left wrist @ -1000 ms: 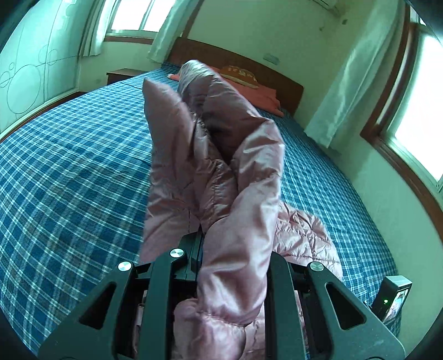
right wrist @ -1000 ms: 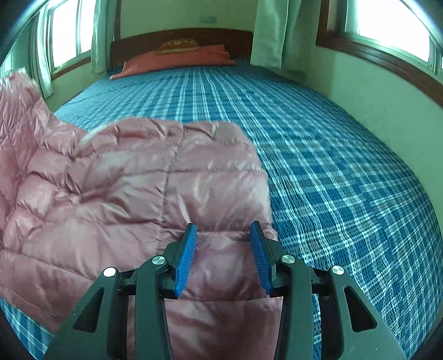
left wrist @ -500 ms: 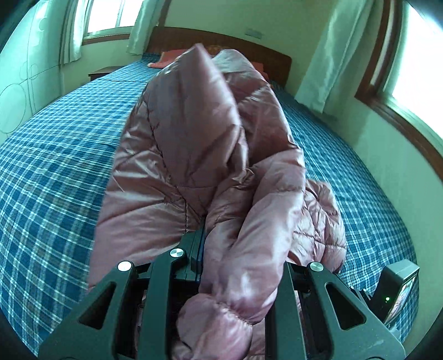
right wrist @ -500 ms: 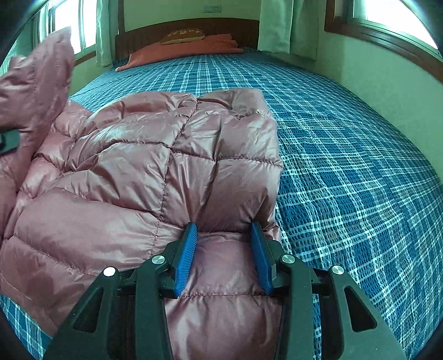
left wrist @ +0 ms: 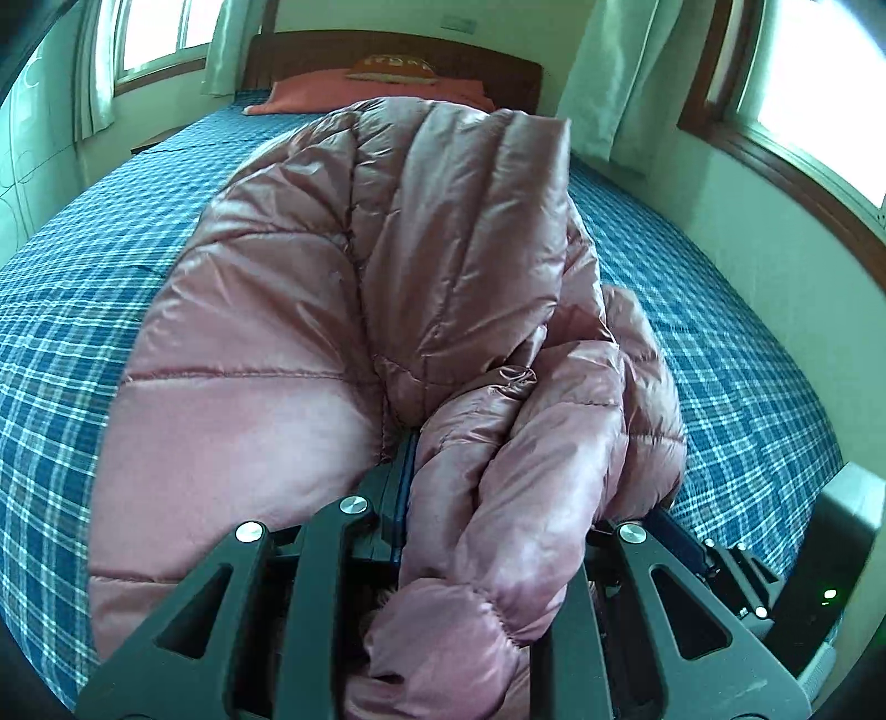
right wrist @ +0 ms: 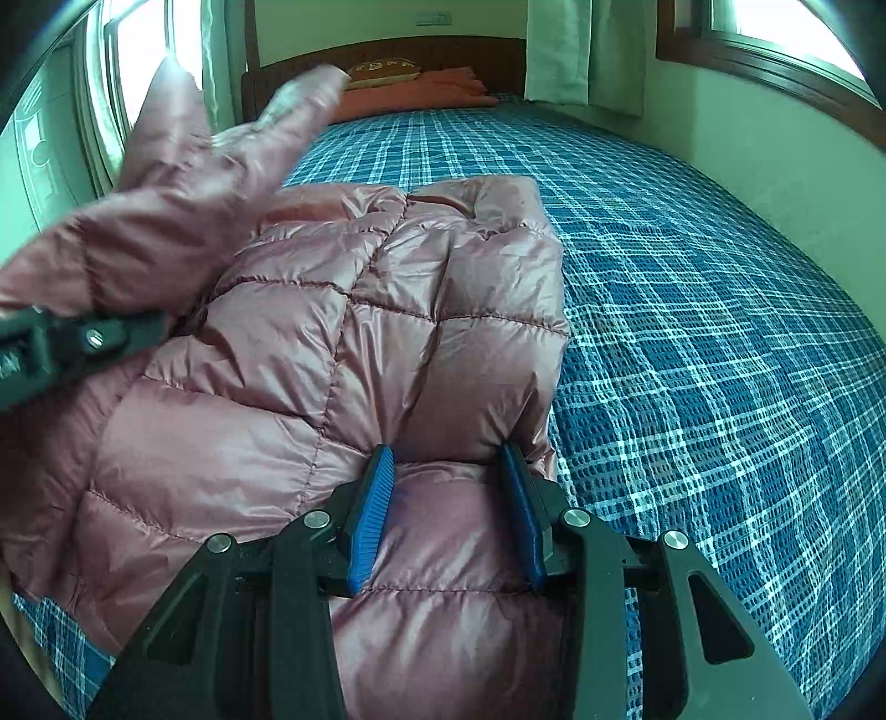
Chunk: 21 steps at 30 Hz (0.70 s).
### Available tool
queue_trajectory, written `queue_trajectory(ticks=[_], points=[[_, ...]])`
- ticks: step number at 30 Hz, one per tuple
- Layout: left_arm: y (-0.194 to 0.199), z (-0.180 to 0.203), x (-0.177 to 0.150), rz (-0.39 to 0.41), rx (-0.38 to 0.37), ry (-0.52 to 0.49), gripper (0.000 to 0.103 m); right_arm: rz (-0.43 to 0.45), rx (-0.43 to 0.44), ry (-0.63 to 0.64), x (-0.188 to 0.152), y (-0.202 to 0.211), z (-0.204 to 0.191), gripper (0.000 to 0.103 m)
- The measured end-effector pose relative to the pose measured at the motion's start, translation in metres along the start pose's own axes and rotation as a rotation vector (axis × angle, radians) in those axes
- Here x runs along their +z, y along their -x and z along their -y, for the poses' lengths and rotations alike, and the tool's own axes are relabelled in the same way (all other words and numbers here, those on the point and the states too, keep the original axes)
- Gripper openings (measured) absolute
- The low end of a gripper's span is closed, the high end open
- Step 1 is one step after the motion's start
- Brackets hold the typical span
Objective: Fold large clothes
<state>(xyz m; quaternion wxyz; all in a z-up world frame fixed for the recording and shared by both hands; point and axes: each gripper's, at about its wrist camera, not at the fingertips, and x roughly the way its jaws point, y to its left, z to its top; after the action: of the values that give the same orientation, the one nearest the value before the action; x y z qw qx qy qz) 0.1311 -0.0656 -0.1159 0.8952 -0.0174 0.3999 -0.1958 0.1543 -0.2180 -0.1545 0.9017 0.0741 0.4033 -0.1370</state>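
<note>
Here your left gripper [left wrist: 443,498] is clamped on a bunched side of the pink jacket [right wrist: 387,332] to carry it across, while your right gripper [right wrist: 448,498] pinches the near hem so the rest lies flat on the bed [right wrist: 692,332].

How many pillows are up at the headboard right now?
2. An orange pillow lies flat against the headboard, and a smaller patterned cushion sits on top of it. The pink jacket may hide more.

Left gripper [left wrist: 421,476] clamps a bunched pink puffer jacket [left wrist: 343,266] above the blue plaid bed [left wrist: 66,310]
</note>
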Motion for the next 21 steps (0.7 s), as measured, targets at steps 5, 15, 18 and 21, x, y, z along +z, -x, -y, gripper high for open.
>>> queue_trajectory(ticks=[5,15,18,21], points=[[-0.009,0.005,-0.005,-0.006,-0.002,-0.023,0.016,0.001,-0.004,0.004,0.0,0.001,-0.001,0.041],[-0.011,0.007,-0.007,-0.003,-0.026,-0.033,0.016,-0.005,-0.021,0.018,0.002,0.001,-0.004,0.041],[-0.008,0.007,-0.006,-0.004,-0.039,-0.044,0.016,-0.006,-0.023,0.017,0.003,0.002,-0.005,0.041],[-0.001,0.007,-0.003,-0.004,-0.05,-0.049,0.018,0.001,-0.019,0.013,0.005,0.005,-0.005,0.041]])
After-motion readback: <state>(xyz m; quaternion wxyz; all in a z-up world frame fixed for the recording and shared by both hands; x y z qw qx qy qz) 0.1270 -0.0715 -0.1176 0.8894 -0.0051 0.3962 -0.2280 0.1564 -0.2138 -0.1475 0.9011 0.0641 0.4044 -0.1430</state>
